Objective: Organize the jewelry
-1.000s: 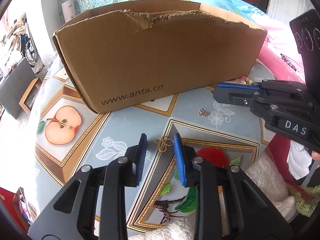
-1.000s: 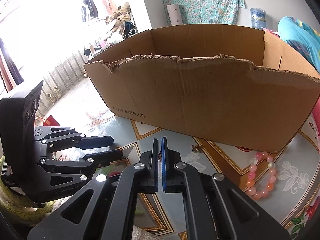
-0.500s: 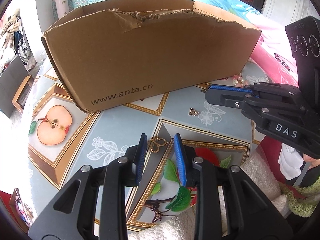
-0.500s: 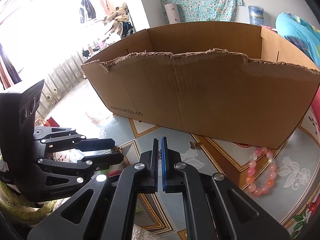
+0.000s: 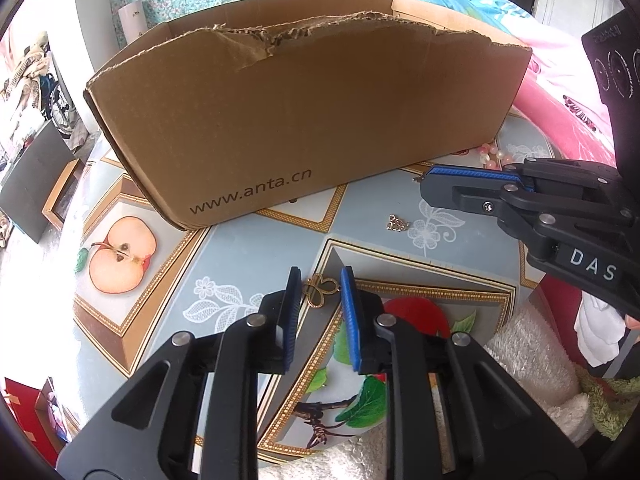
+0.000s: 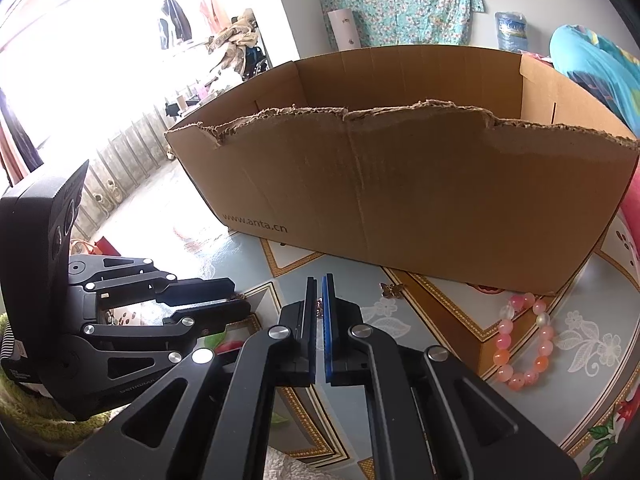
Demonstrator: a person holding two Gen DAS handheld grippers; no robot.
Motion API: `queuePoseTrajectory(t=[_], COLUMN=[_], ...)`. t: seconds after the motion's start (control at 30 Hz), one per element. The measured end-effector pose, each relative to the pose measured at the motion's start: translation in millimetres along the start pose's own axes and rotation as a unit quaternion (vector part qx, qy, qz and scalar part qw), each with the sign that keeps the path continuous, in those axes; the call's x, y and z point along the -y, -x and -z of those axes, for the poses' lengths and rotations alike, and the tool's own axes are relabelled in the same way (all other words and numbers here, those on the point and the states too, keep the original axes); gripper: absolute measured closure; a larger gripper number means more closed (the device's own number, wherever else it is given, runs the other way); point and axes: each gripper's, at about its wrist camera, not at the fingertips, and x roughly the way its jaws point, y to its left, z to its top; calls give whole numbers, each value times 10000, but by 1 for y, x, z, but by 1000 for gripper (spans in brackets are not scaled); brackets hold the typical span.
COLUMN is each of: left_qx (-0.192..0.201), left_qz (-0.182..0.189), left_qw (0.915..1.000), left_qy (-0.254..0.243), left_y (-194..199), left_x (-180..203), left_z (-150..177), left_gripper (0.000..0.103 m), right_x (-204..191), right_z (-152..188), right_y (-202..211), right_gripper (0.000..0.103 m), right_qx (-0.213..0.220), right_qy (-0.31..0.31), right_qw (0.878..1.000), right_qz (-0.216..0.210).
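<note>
Left wrist view. The left tongs [image 5: 320, 294] point steeply down at the worktop [image 5: 256, 256]. Their jaws have just been closing and stand narrowly apart, with a gold charm [image 5: 321, 291] lying between the blue pads; whether the pads touch it cannot be told. Ahead of the tongs stands a cardboard box [image 5: 304, 120] with a torn upper edge, printed "www.anta.cn" low on its near wall. It blocks the view beyond. To the right of the tongs, between them and the box, lies a small gold trinket [image 5: 397, 224]. The right tongs [image 5: 430, 182] reach in from the right, marked "DAS" on the body. Beads [image 5: 494, 156] show just beyond them at the box corner. The worktop cover is blue-grey with gold borders, white flowers and fruit prints.

Right wrist view. The right tongs [image 6: 319, 292] are closed together; nothing held can be made out between the pads. The box fills the view ahead. A butterfly charm [image 6: 390, 289] lies ahead and right of the tips, near the box wall. A pink bead bracelet [image 6: 524, 340] lies further right, near the box corner. The left tongs [image 6: 230, 296] stand at the left. A floral curtain [image 6: 400, 0] hangs behind the box.
</note>
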Motion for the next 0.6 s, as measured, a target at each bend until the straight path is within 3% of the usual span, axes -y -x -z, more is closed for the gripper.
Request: queuePoseTrajectory(t=[0.3,0.43,0.6], left_qx=[126,224,290], left_qz=[158,148,112], left_qw=[9997,9995,9992], left_qy=[113,173,242], left_y=[9,16,20], left_x=[-15,-19,-25], left_z=[8,8,6], left_gripper=[84,84,84], right_x=[1,-8,-24], right_z=[1,4,8], right_y=[0,-6,-18], right_gripper=[100,98,77], right_qx=[-14,-147,-265], right_qy=[2,324,802], right_qw=[10000,9994,9958], right_qz=[-26,60,350])
